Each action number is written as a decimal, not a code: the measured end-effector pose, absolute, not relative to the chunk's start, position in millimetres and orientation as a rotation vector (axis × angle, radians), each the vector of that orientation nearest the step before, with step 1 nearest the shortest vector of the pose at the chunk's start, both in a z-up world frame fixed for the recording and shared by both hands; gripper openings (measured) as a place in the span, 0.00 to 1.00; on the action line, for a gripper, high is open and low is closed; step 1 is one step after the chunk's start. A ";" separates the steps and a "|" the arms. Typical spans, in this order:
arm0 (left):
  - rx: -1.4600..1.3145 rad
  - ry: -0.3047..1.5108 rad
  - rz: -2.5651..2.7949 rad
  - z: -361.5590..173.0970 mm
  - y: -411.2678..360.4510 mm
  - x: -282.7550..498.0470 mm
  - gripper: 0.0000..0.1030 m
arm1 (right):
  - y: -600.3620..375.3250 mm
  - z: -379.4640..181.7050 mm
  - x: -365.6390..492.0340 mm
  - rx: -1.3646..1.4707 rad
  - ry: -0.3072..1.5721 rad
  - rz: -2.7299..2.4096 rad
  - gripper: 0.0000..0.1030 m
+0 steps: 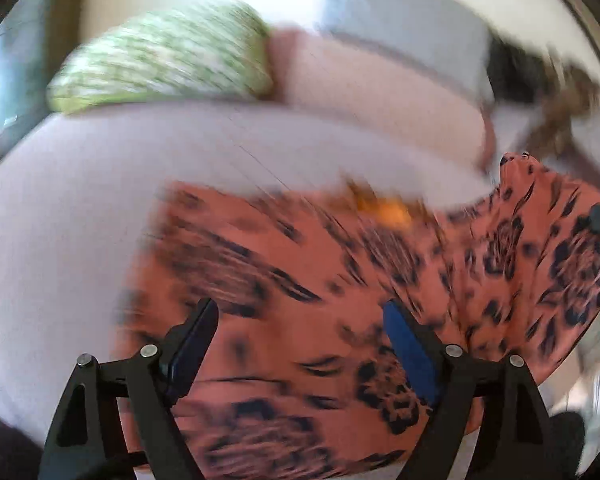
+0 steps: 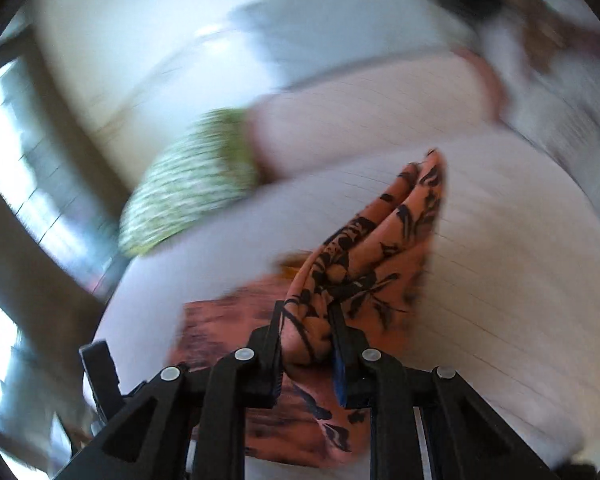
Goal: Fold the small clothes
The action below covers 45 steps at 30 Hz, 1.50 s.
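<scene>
On the white bed, an orange patterned garment is spread. A bunched fold is pinched by the right gripper; the left gripper is held wide apart, gripping nothing.

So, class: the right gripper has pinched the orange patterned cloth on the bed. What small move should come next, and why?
Probably carry the pinched corner across the cloth to make the fold. The right gripper is shut on a bunched corner of the cloth, raised off the bed, while the rest lies spread out under the open left gripper, which holds nothing.
</scene>
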<state>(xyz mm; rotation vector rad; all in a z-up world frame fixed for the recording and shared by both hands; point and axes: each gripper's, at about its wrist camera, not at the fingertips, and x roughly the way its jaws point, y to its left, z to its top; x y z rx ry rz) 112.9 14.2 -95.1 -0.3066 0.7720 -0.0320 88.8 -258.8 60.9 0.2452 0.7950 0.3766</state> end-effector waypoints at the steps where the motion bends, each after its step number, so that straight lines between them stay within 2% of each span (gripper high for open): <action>1: -0.330 0.748 -0.003 -89.8 28.7 104.3 0.83 | -226.2 65.9 83.8 0.194 0.787 0.441 0.20; 3: -0.382 0.717 0.058 -85.0 62.1 82.8 0.83 | -175.5 54.3 78.6 0.144 0.810 0.536 0.20; 6: -0.430 0.721 0.119 -93.5 94.6 59.0 0.83 | -123.5 0.9 76.6 0.100 0.918 0.651 0.23; 7: -0.439 0.732 0.129 -98.6 100.0 54.8 0.83 | -108.3 -31.4 78.4 0.077 0.992 0.678 0.29; 8: -0.456 0.766 0.130 -107.7 105.9 52.0 0.83 | -97.2 -70.0 83.7 0.075 1.127 0.709 0.41; 9: -0.471 0.789 0.122 -112.8 107.9 50.3 0.83 | -95.2 -89.3 85.5 0.088 1.208 0.713 0.46; 10: -0.488 0.798 0.108 -115.3 108.9 47.9 0.83 | -104.6 -88.5 80.5 0.144 1.142 0.733 0.49; 11: -0.506 0.790 0.080 -115.1 108.0 45.2 0.83 | -112.8 -80.1 77.3 0.186 1.104 0.763 0.66; 13: -0.521 0.784 0.029 -112.2 100.3 47.7 0.83 | -135.5 -59.4 74.1 0.263 1.062 0.779 0.76; 14: -0.530 0.784 0.003 -110.5 96.4 50.2 0.83 | -148.6 -49.7 72.9 0.271 1.025 0.758 0.78; 19: -0.575 0.839 -0.202 -108.4 53.4 79.9 0.83 | -234.9 -35.2 69.8 0.387 0.942 0.573 0.79; 22: -0.613 0.969 -0.233 -131.5 35.6 107.0 0.82 | -272.5 -43.9 60.2 0.468 0.941 0.518 0.79; 23: -0.655 1.011 -0.246 -140.4 33.3 112.1 0.78 | -279.0 -45.8 57.2 0.479 0.942 0.509 0.79; 24: -0.687 1.034 -0.250 -146.2 31.3 114.2 0.62 | -283.9 -47.0 55.0 0.487 0.943 0.503 0.79; 25: -0.686 1.039 -0.252 -147.3 28.7 113.5 0.50 | -288.3 -43.2 59.7 0.493 0.942 0.498 0.79; 26: -0.665 1.051 -0.263 -147.0 24.3 113.4 0.32 | -292.3 -42.1 58.3 0.498 0.939 0.496 0.79; 28: -0.645 1.074 -0.243 -147.5 21.9 114.0 0.23 | -299.8 -42.1 57.6 0.511 0.939 0.494 0.79; 35: -0.804 1.153 -0.273 -160.6 36.3 124.1 0.23 | -281.8 -44.0 64.8 0.492 0.948 0.525 0.79; 36: -0.772 1.139 -0.270 -157.2 34.6 124.0 0.14 | -281.2 -43.8 64.5 0.489 0.947 0.526 0.79; 38: -0.695 1.072 -0.255 -139.6 31.1 119.8 0.11 | -281.5 -41.5 64.1 0.487 0.943 0.522 0.79; 41: -0.527 0.824 -0.194 -71.8 26.7 92.3 0.11 | -282.7 -35.9 64.2 0.482 0.932 0.512 0.79; 43: -0.430 0.773 -0.187 -52.3 23.5 79.0 0.11 | -281.5 -27.3 65.3 0.476 0.920 0.511 0.79; 45: -0.399 0.800 -0.159 -64.7 25.2 75.2 0.11 | -275.1 -17.0 69.3 0.452 0.907 0.524 0.79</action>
